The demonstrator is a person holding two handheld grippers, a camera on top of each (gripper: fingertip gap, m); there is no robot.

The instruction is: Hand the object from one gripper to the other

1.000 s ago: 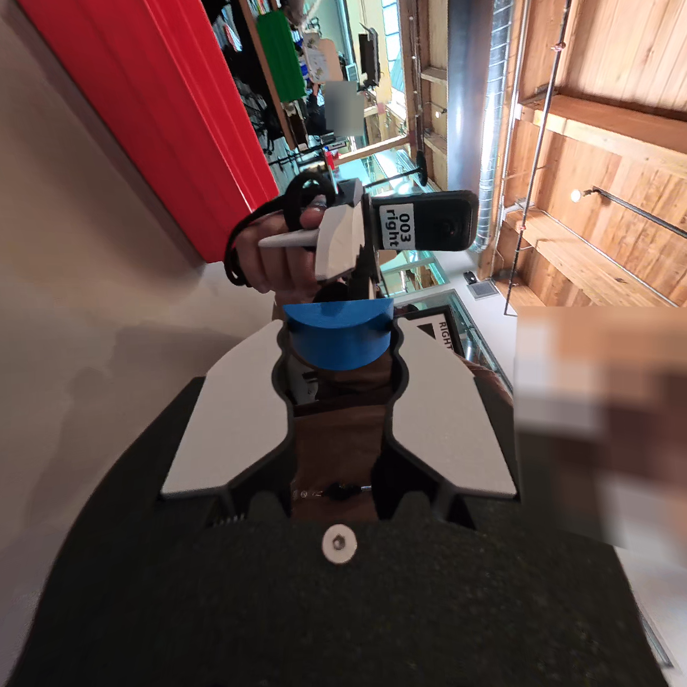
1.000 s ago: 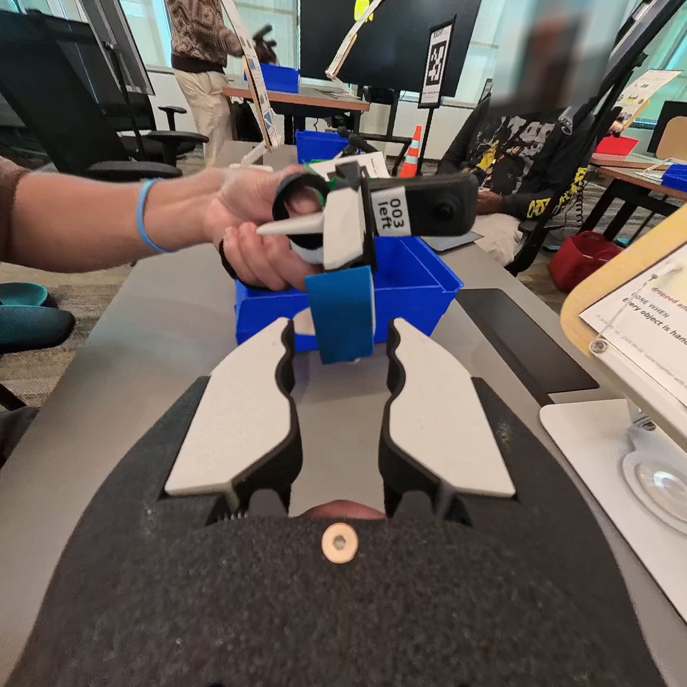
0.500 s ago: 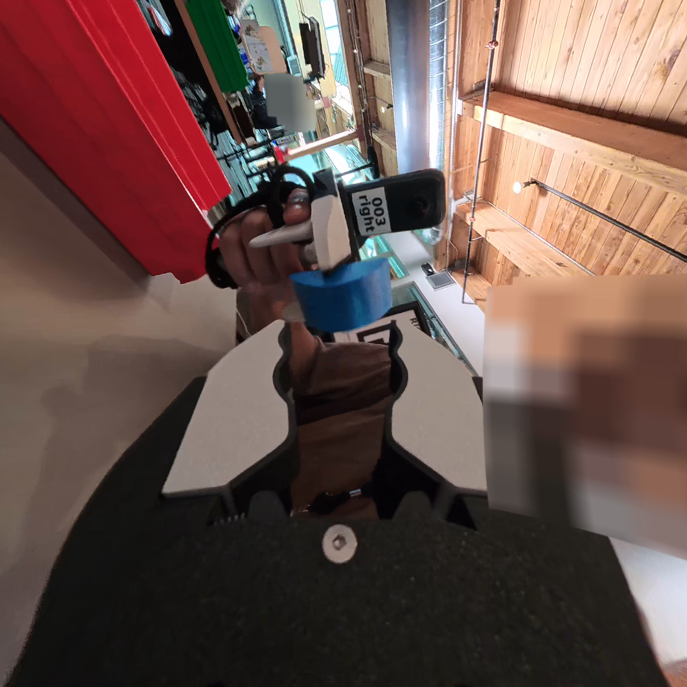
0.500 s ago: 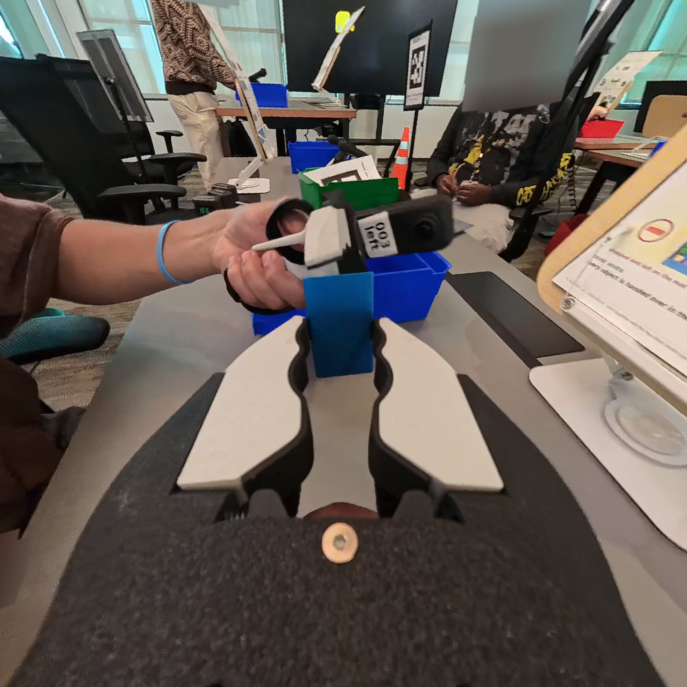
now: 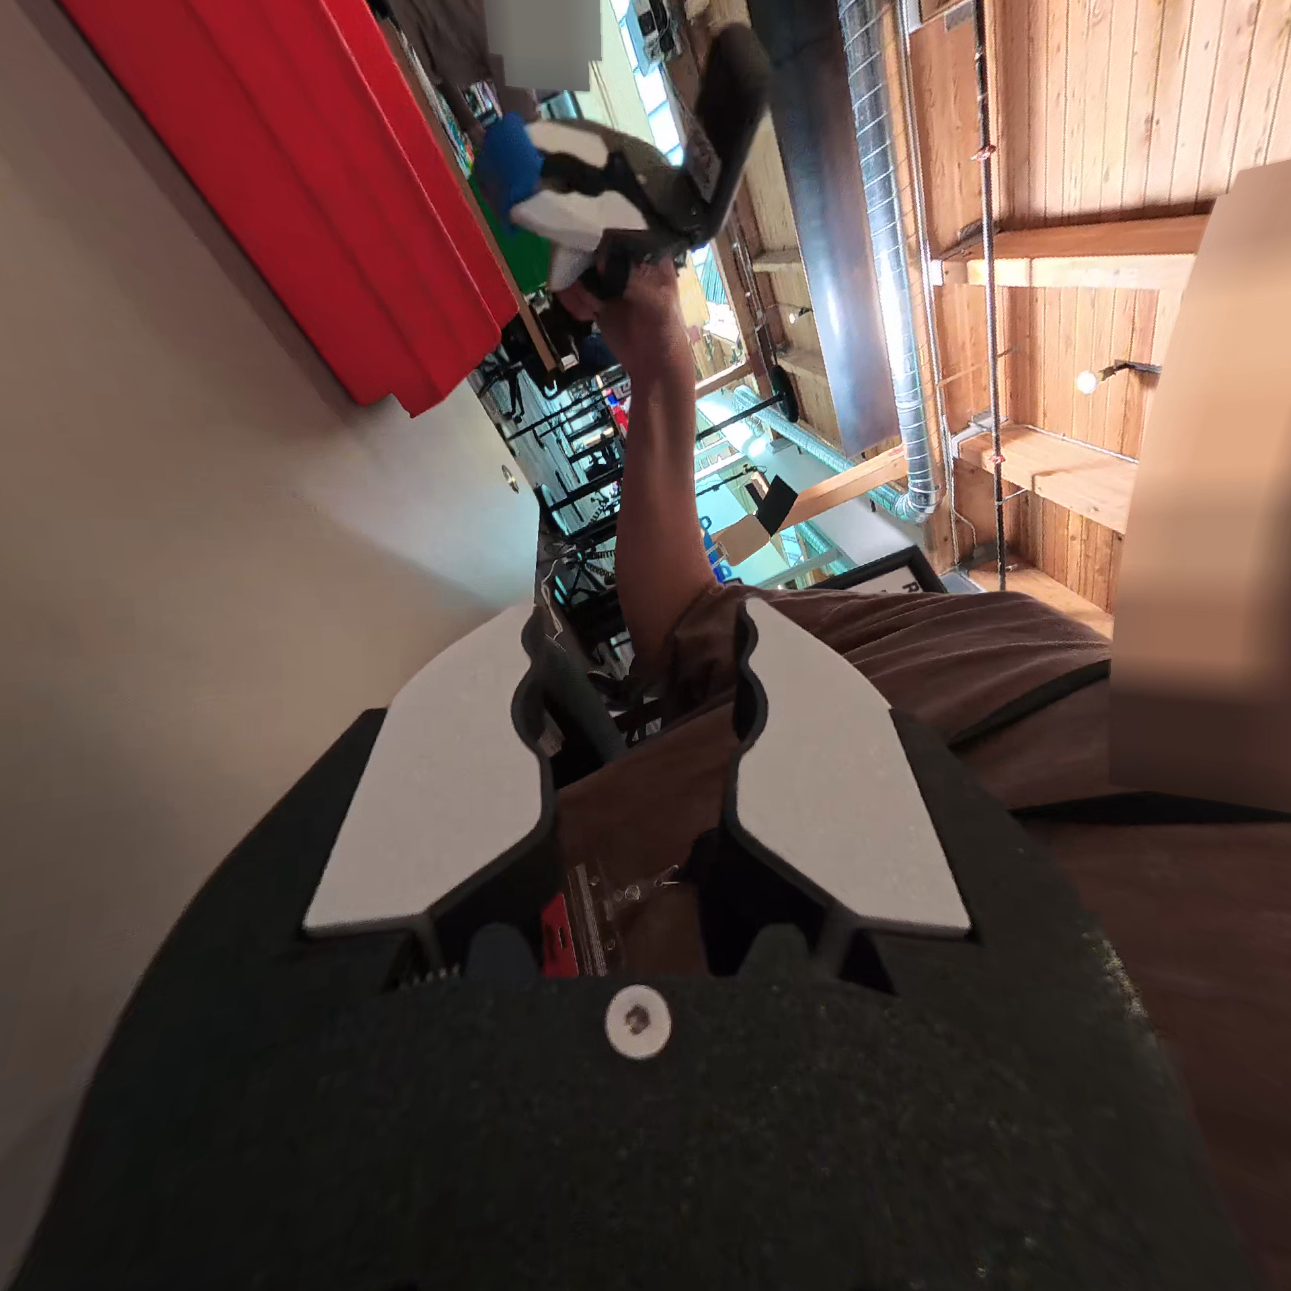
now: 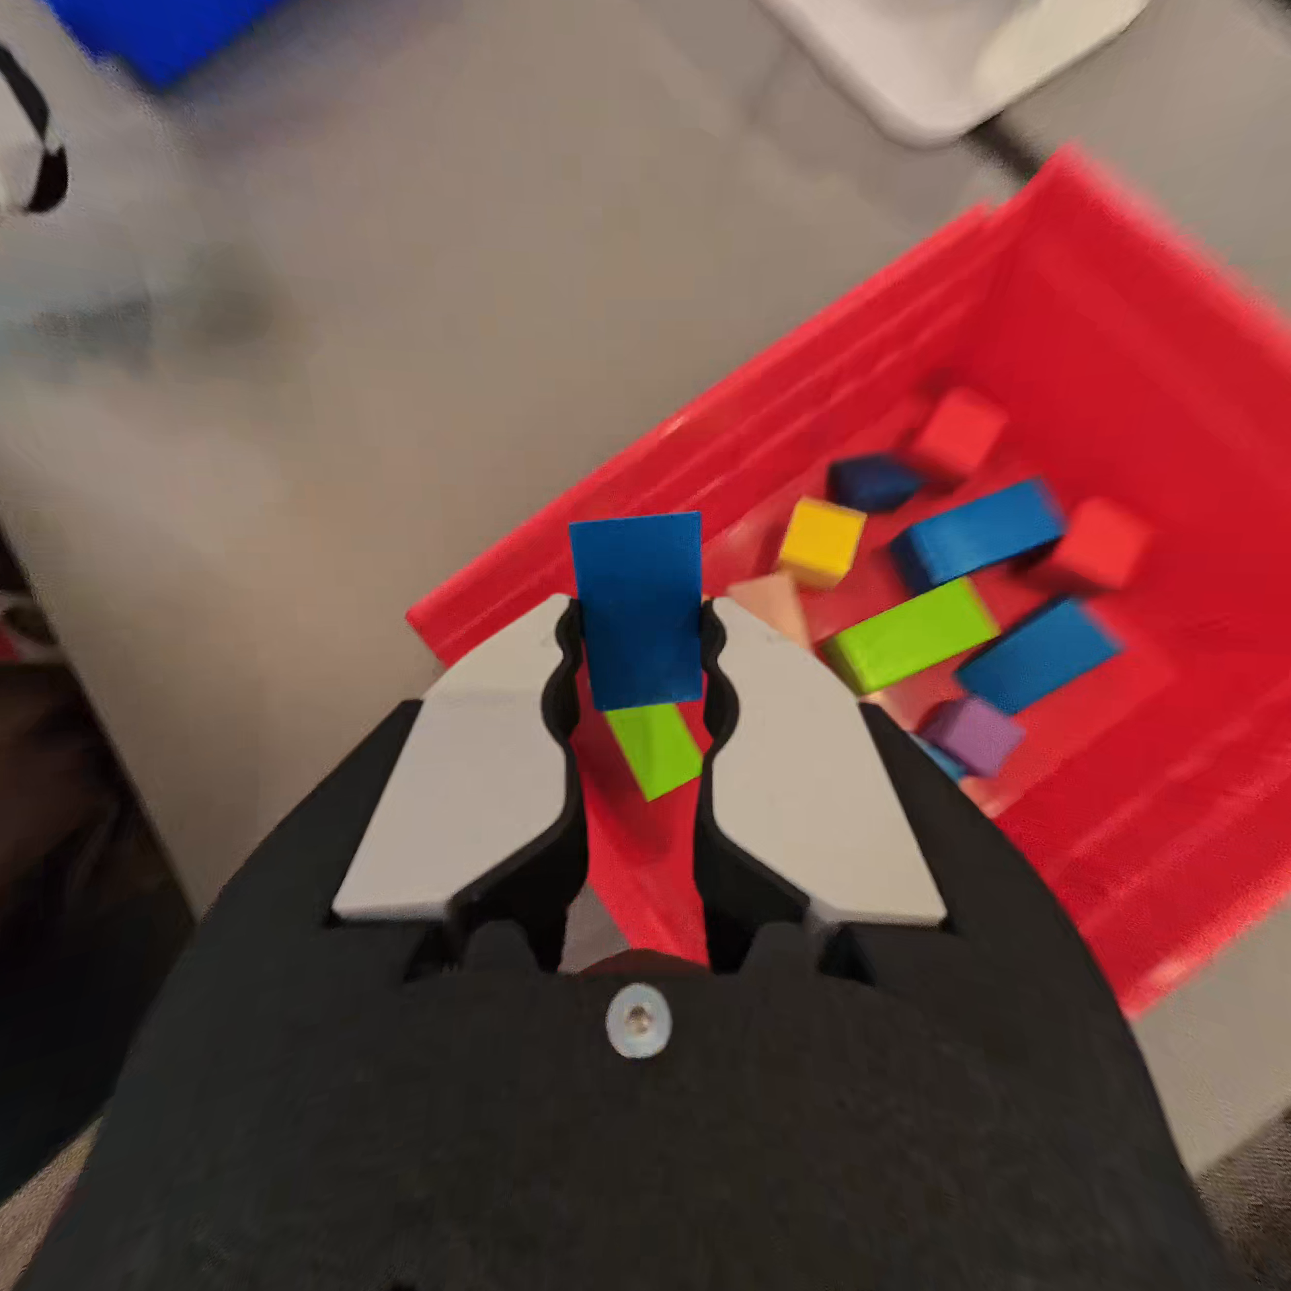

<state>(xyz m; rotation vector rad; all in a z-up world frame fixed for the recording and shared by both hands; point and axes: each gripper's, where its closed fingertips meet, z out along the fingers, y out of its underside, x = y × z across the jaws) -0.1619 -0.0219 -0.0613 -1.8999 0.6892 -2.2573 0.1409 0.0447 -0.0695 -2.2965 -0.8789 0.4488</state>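
Above the near rim of a red plastic bin on the grey counter, the right hand-held gripper pinched a flat blue rectangular wooden block between its fingertips, the block standing up past them. Loose blocks lay in the bin below: a lime-green bar, a yellow cube, blue bars, red cubes and a purple one. The left hand-held gripper pointed elsewhere, its jaws spread wide with nothing between them; a brown sleeve showed through the gap.

The hold was only at the tips, on the block's lower part, so a quick swing or a loosened squeeze could probably let it pivot or slip out, and it might strike the rim and land on the counter rather than inside the bin.

Motion blur smeared the right wrist view, so the bin's far corners and the counter's edges were hard to read. How deep the block sat between the pads could not be told.
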